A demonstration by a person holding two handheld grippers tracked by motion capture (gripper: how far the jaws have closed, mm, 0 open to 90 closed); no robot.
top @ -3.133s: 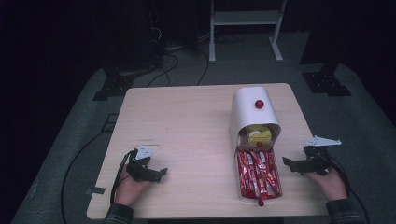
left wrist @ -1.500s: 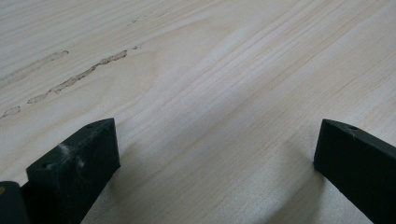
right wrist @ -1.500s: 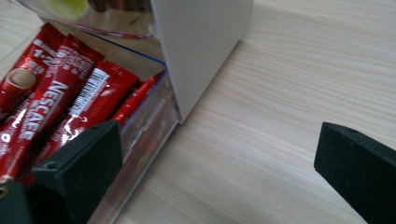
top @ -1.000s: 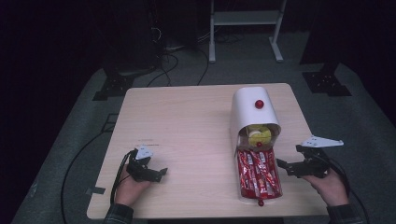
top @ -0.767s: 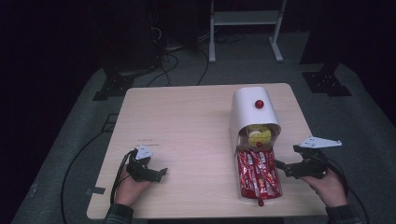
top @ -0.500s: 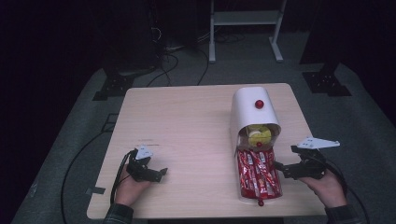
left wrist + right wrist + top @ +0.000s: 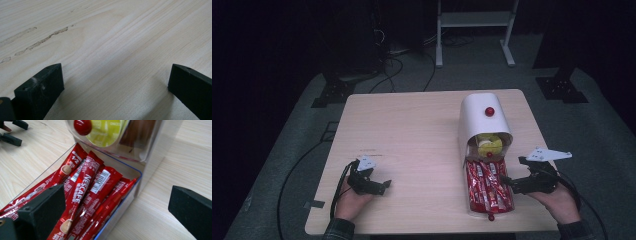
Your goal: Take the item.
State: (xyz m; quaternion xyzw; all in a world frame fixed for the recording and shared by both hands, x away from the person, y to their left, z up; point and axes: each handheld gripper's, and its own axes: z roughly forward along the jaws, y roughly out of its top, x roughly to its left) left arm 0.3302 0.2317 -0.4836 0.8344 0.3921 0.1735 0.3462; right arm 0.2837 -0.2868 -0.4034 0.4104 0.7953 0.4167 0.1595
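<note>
The red coffee sticks (image 7: 488,186) lay packed in the clear pull-out drawer (image 7: 472,206) at the front of the white dispenser (image 7: 477,112), which stood on the right half of the counter (image 7: 412,130). Across the earlier frames the right tool (image 7: 511,184) had been drawn leftward and slightly nearer the person, so that its tips were now just beside the drawer's right wall; this was judged to be an approach for picking 1 stick. In the right gripper view its 2 jaws stood wide apart and held nothing, with the sticks (image 7: 85,192) seen between and ahead of them. The left tool (image 7: 379,185) had stayed resting near the counter's front-left edge, jaws spread over bare wood, nothing held. Open room was plentiful to the left of the drawer, whereas the right tool worked close to the counter's right and front edges, and the drawer's thin clear wall stood between it and the sticks.
</note>
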